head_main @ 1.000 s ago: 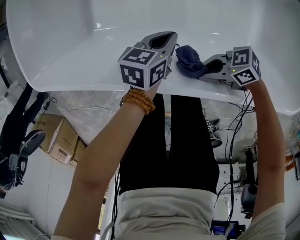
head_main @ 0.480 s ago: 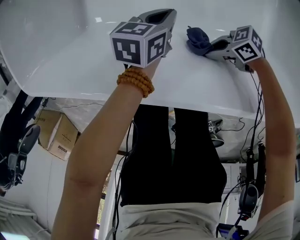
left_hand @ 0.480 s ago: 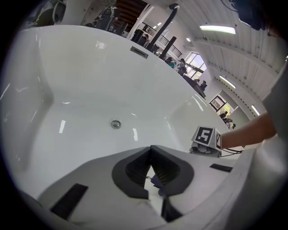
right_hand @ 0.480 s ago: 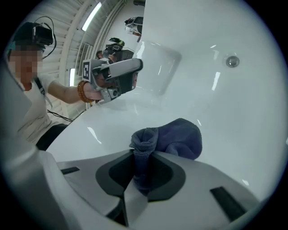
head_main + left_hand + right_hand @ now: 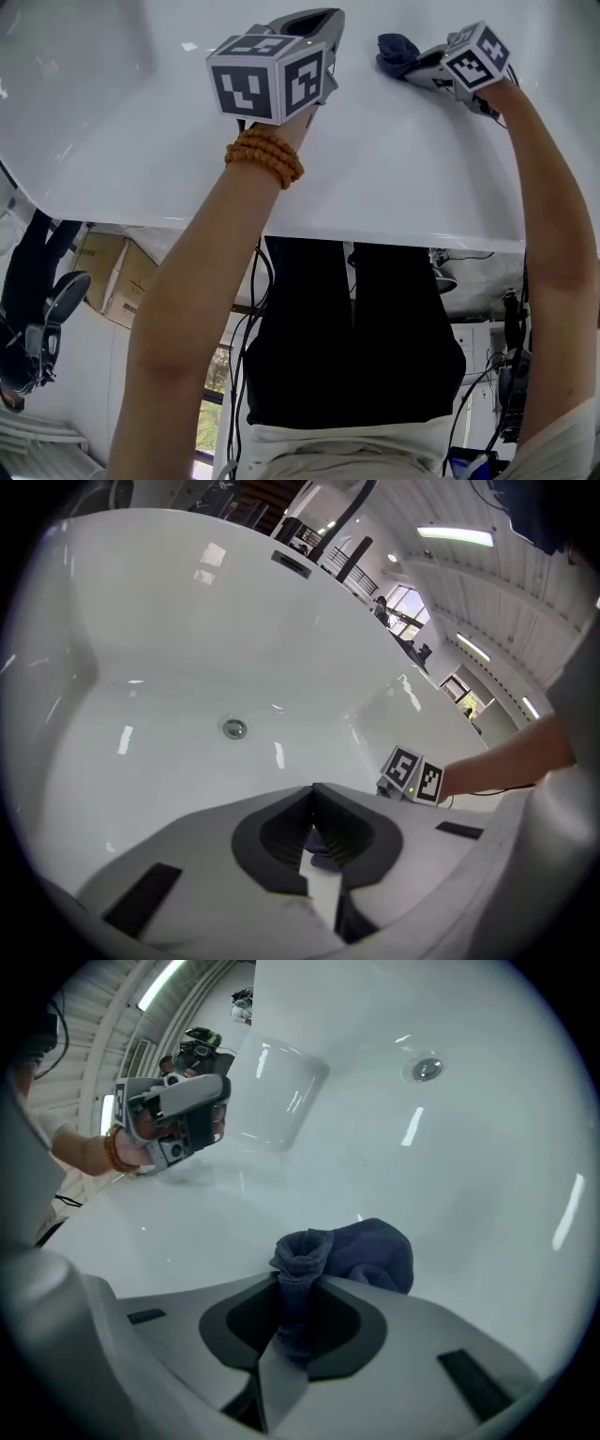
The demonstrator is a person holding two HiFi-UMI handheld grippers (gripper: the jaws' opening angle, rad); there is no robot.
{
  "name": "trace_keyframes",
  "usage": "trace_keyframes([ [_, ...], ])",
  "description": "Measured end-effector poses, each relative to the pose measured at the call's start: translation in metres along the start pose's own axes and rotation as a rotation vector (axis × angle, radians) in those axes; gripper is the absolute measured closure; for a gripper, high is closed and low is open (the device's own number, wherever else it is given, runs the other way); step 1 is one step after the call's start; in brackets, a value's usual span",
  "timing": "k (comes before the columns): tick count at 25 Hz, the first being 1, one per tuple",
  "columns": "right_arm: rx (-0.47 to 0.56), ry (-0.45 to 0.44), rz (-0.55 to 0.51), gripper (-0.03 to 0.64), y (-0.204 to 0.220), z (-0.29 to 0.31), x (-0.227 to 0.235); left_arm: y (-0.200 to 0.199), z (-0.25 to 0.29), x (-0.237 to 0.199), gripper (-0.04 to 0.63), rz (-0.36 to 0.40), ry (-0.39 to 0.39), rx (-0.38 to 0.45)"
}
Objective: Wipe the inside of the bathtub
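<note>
The white bathtub (image 5: 112,122) fills the top of the head view, and its drain (image 5: 234,727) shows in the basin floor. My right gripper (image 5: 415,62) reaches over the rim and is shut on a dark blue cloth (image 5: 361,1251), which is bunched between the jaws and pressed on the tub's inner wall. The same cloth (image 5: 396,49) shows at the tip of that gripper. My left gripper (image 5: 322,21) hovers over the inner wall to the cloth's left, its jaws shut with nothing seen between them. In the left gripper view, the right gripper (image 5: 412,775) sits just beyond.
The tub's near rim (image 5: 281,211) runs across the head view below my arms. Under it are cardboard boxes (image 5: 117,272) at the left and hanging cables (image 5: 511,319) at the right. The drain (image 5: 425,1070) lies far from the cloth.
Both grippers have moved farther over the rim into the tub, and the cloth has gone along the inner wall with the right one.
</note>
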State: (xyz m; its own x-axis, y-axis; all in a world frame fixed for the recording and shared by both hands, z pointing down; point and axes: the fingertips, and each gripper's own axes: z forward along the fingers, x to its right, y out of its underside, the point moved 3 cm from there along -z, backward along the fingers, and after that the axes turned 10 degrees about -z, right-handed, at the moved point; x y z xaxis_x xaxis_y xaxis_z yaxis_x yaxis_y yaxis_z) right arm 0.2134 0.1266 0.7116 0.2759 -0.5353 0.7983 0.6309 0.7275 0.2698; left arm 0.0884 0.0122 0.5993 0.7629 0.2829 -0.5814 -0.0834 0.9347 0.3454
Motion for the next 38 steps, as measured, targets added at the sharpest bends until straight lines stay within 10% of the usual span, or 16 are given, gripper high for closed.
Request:
trace_keyframes([
  [10, 0.032, -0.015, 0.107, 0.537, 0.017, 0.007, -0.003, 0.010, -0.027, 0.005, 0.594, 0.015, -0.004, -0.002],
  [26, 0.090, -0.150, -0.084, 0.538, 0.047, -0.091, -0.222, 0.053, -0.097, 0.121, 0.594, -0.056, 0.059, 0.043],
  [38, 0.068, -0.133, -0.081, 0.537, 0.057, -0.085, -0.206, 0.049, -0.092, 0.115, 0.595, 0.003, 0.089, 0.035],
])
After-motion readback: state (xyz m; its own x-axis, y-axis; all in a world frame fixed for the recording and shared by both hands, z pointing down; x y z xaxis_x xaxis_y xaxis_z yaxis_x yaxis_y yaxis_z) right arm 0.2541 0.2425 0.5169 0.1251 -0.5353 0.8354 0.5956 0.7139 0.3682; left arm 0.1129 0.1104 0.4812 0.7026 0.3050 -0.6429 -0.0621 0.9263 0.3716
